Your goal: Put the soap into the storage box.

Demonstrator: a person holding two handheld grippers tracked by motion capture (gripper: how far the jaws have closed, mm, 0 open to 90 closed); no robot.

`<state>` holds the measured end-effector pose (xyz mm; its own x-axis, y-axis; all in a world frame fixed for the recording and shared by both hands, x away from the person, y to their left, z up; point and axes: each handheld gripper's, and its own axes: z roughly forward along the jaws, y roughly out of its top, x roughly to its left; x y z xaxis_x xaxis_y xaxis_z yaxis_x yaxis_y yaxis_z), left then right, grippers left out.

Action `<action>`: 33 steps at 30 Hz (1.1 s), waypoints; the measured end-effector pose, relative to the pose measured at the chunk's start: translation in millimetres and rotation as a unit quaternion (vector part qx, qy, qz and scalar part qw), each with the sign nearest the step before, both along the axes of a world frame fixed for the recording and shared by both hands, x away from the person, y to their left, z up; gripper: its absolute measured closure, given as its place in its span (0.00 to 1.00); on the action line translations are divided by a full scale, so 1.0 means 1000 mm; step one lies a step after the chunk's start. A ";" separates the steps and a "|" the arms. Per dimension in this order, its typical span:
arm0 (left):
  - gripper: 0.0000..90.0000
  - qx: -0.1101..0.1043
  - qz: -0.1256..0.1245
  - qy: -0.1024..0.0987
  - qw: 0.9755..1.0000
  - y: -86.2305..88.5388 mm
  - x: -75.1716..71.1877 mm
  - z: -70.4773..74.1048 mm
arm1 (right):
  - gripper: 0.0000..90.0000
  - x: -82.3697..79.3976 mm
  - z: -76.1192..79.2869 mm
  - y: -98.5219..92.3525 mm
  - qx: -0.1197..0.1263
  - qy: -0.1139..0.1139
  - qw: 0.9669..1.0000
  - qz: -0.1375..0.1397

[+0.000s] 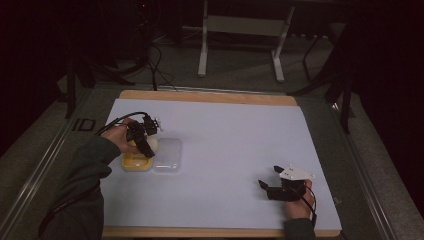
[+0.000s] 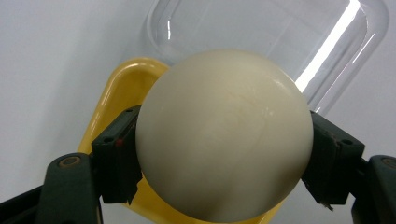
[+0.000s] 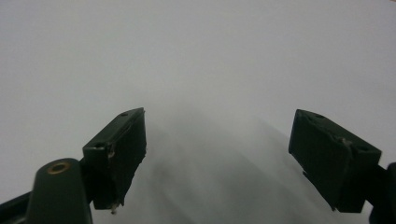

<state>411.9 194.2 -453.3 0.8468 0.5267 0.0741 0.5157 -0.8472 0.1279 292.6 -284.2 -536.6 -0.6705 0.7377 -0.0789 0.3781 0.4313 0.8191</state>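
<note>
Nearest the person, the right gripper (image 1: 270, 189) is rested on the white table (image 1: 235, 145), well apart from the yellow tray (image 1: 131, 162) and to its right; its jaws are spread wide with nothing between them, as seen in the right gripper view.

Farther in, one cream ball (image 2: 224, 135) is clamped between the jaws of the left gripper (image 1: 148, 150), a pad pressed on each side, and is held just above the yellow tray, not yet set down in it. One clear lid (image 1: 168, 155) is laid on the table, touching the tray's right side.

By this showing, the ball is judged already picked up; lowering it into the tray, letting go and fitting the lid seem left. Counted: one ball, one tray, one lid, two grippers.
</note>
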 end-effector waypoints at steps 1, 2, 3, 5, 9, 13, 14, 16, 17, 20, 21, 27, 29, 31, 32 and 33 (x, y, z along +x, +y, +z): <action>0.28 0.001 -0.001 0.000 1.000 0.000 0.000 0.000 | 0.21 0.000 0.000 0.000 0.000 0.000 1.000 0.000; 0.28 0.002 -0.002 -0.002 1.000 0.000 -0.001 0.000 | 0.21 0.000 0.000 0.000 0.000 0.000 1.000 0.000; 0.28 0.003 -0.003 -0.003 1.000 0.001 -0.001 0.001 | 0.21 0.000 0.000 0.000 -0.001 0.000 1.000 0.000; 0.28 0.004 -0.004 -0.004 1.000 0.001 -0.002 0.001 | 0.21 0.000 0.000 0.000 -0.001 0.000 1.000 0.000; 0.28 0.006 -0.003 -0.006 1.000 0.002 -0.003 0.001 | 0.21 0.000 0.000 0.000 -0.001 0.000 1.000 0.000; 0.28 0.008 -0.002 -0.006 1.000 0.004 -0.003 0.001 | 0.21 0.000 0.000 0.000 0.000 0.000 1.000 0.000; 0.28 0.008 -0.001 -0.006 1.000 0.005 -0.003 0.001 | 0.21 0.000 0.000 0.000 0.000 0.000 1.000 0.000; 0.28 0.008 0.000 -0.007 1.000 0.006 -0.003 0.002 | 0.21 0.000 0.000 0.000 0.000 0.000 1.000 0.000; 0.28 0.009 -0.002 -0.008 1.000 0.007 -0.003 0.002 | 0.21 0.000 0.000 0.000 0.000 0.000 1.000 0.000; 0.28 0.013 -0.002 -0.012 1.000 0.008 -0.005 0.002 | 0.21 0.000 0.000 0.000 0.000 0.000 1.000 0.000; 0.28 0.014 -0.002 -0.013 1.000 0.009 -0.005 0.003 | 0.21 0.000 0.000 0.000 0.000 0.000 1.000 0.000; 0.28 0.012 0.003 -0.018 1.000 0.014 -0.006 0.004 | 0.21 0.000 0.000 0.000 0.000 0.000 1.000 -0.001; 0.28 0.014 0.002 -0.019 1.000 0.016 -0.006 0.004 | 0.21 0.000 0.000 0.000 0.000 0.000 1.000 -0.001; 0.28 0.013 0.006 -0.020 1.000 0.018 -0.006 0.003 | 0.21 0.000 0.000 0.000 0.000 0.000 1.000 -0.001; 0.28 0.013 0.006 -0.020 1.000 0.019 -0.006 0.003 | 0.21 0.000 0.000 0.000 0.000 0.000 1.000 -0.001; 0.28 0.014 0.006 -0.018 1.000 0.020 -0.006 0.002 | 0.21 0.000 0.000 0.000 -0.001 0.000 1.000 0.000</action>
<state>405.8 213.9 -450.9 0.8366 0.5347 0.1190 0.5220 -0.8441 0.1227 292.6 -284.1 -536.7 -0.6698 0.7382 -0.0801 0.3783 0.4321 0.8186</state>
